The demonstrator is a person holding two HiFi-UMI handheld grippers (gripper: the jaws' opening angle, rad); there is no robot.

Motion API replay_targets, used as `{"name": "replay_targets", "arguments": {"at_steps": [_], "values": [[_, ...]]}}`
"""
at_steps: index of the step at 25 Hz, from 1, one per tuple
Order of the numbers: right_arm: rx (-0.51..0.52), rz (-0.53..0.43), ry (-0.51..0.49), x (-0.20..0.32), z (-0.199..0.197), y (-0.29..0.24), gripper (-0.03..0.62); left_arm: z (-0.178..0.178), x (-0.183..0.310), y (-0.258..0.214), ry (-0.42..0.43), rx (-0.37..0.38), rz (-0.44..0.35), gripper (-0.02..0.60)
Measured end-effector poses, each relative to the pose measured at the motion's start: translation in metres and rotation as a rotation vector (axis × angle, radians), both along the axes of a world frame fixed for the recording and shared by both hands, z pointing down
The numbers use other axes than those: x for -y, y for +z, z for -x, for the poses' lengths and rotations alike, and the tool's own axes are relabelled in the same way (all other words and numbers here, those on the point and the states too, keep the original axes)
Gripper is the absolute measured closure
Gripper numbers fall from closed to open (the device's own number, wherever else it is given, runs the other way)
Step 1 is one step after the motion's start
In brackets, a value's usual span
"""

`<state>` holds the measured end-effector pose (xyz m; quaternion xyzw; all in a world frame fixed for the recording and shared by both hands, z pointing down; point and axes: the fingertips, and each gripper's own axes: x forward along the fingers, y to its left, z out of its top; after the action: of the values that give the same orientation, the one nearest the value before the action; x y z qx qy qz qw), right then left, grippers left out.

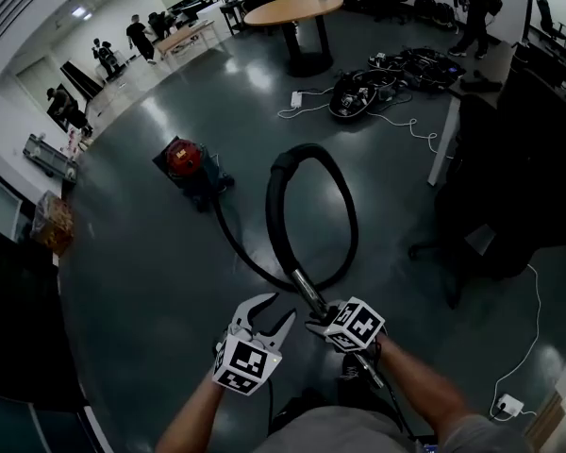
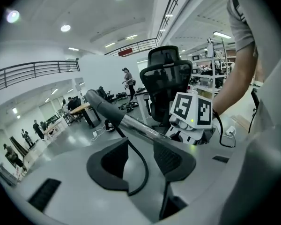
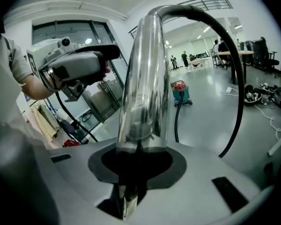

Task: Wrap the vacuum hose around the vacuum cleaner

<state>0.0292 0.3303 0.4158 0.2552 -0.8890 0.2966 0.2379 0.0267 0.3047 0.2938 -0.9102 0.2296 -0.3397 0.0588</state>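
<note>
The vacuum cleaner (image 1: 184, 163), red on top with a teal body, stands on the dark floor to the far left. It also shows small in the right gripper view (image 3: 180, 92). Its black hose (image 1: 311, 206) runs toward me in a tall loop and ends in a chrome tube (image 1: 307, 288). My right gripper (image 1: 319, 321) is shut on that chrome tube (image 3: 143, 88), which rises from between its jaws. My left gripper (image 1: 269, 314) hangs just left of the tube, open, with nothing between its pads (image 2: 171, 156). The tube (image 2: 136, 125) passes just beyond them.
A round wooden table (image 1: 292, 9) stands at the back, with a pile of cables (image 1: 387, 78) on the floor to its right. A dark desk (image 1: 509, 111) and an office chair (image 2: 166, 78) are to my right. A white power strip (image 1: 509, 406) lies at the near right. Several people stand far off.
</note>
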Motion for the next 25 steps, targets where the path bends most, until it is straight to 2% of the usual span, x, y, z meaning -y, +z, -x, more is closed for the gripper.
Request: {"name": "replay_targets", "arguments": {"at_steps": [3, 8, 12, 17, 20, 25], "values": [[-0.07, -0.003, -0.055, -0.002, -0.009, 0.011, 0.5, -0.012, 0.001, -0.003, 0.051, 0.042, -0.035, 0.41], [-0.189, -0.01, -0.181, -0.007, -0.01, 0.029, 0.5, -0.018, 0.005, -0.004, 0.131, 0.106, -0.037, 0.41], [-0.277, -0.008, -0.214, -0.004, -0.009, 0.04, 0.5, -0.019, 0.005, -0.001, 0.24, 0.155, -0.043, 0.41], [-0.414, -0.02, -0.235, 0.004, -0.008, 0.038, 0.502, -0.014, 0.008, 0.021, 0.396, 0.248, 0.036, 0.41], [-0.504, -0.029, -0.278, 0.003, -0.006, 0.039, 0.502, -0.006, 0.009, 0.036, 0.518, 0.312, 0.086, 0.41], [-0.551, -0.018, -0.303, 0.005, 0.009, 0.027, 0.503, 0.012, 0.006, 0.065, 0.719, 0.414, 0.158, 0.41]]}}
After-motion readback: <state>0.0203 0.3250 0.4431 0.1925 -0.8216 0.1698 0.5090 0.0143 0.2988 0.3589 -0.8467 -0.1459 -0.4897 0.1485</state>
